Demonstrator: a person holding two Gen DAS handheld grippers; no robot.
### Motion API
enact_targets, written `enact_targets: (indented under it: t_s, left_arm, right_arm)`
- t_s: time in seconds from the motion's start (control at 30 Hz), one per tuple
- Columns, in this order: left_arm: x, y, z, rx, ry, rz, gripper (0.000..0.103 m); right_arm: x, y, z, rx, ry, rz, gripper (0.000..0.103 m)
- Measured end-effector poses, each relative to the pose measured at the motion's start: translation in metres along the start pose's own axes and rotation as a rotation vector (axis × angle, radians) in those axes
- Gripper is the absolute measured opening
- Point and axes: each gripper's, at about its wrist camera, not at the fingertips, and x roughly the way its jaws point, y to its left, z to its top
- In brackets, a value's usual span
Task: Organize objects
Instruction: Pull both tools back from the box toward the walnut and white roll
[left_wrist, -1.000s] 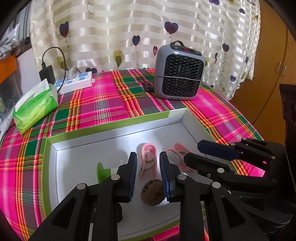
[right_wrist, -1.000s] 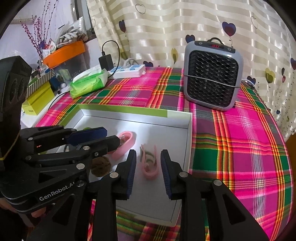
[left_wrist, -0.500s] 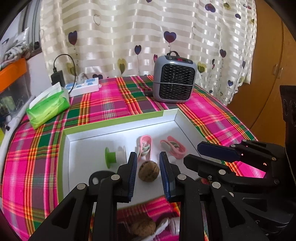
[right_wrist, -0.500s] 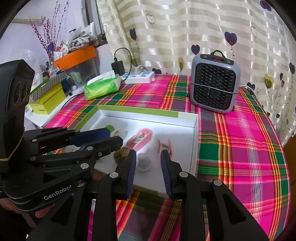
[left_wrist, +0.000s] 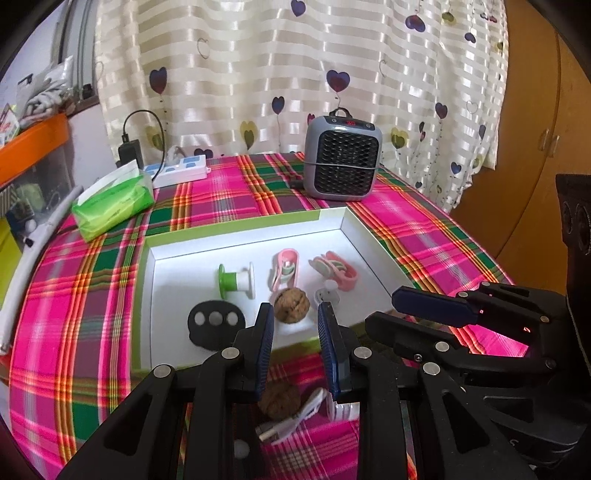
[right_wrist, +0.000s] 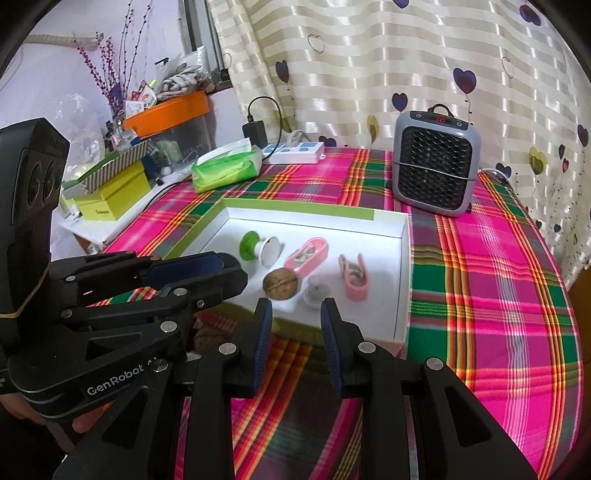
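A white box lid with a green rim (left_wrist: 236, 223) (right_wrist: 404, 258) lies on the plaid table. In it are a green-and-white spool (left_wrist: 236, 280) (right_wrist: 260, 247), two pink clips (left_wrist: 284, 267) (left_wrist: 336, 271) (right_wrist: 308, 254) (right_wrist: 354, 277), a walnut (left_wrist: 291, 301) (right_wrist: 280, 284), a small white cap (left_wrist: 327, 295) (right_wrist: 314, 291) and a black round piece (left_wrist: 214, 321). A second walnut (left_wrist: 279, 400) and a white cable (left_wrist: 295, 421) lie on the cloth in front of the box. My left gripper (left_wrist: 295, 332) (right_wrist: 192, 266) and right gripper (right_wrist: 295, 325) (left_wrist: 428, 306) are open and empty, held near the box's front edge.
A grey heater (left_wrist: 341, 158) (right_wrist: 436, 170) stands behind the box. A green tissue pack (left_wrist: 110, 206) (right_wrist: 227, 170), a power strip (left_wrist: 177, 173) and a charger stand at the back left. Yellow boxes and an orange bin (right_wrist: 170, 112) are off the table's left side.
Both grippers have pulled back and up from over the box, so the whole box and the cloth in front of it have come into view. Both stayed open.
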Motion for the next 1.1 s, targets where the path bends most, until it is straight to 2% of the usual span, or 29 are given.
enact_targets:
  t_s: [0.9, 1.1]
  left_arm:
    - [-0.028, 0.0, -0.033, -0.043, -0.014, 0.01, 0.022]
    - [-0.029, 0.004, -0.037, -0.057, -0.012, 0.012, 0.022]
  right_arm:
    - [-0.015, 0.022, -0.022, -0.034, 0.004, 0.047, 0.029]
    - [-0.013, 0.022, -0.024, -0.028, 0.006, 0.054, 0.034]
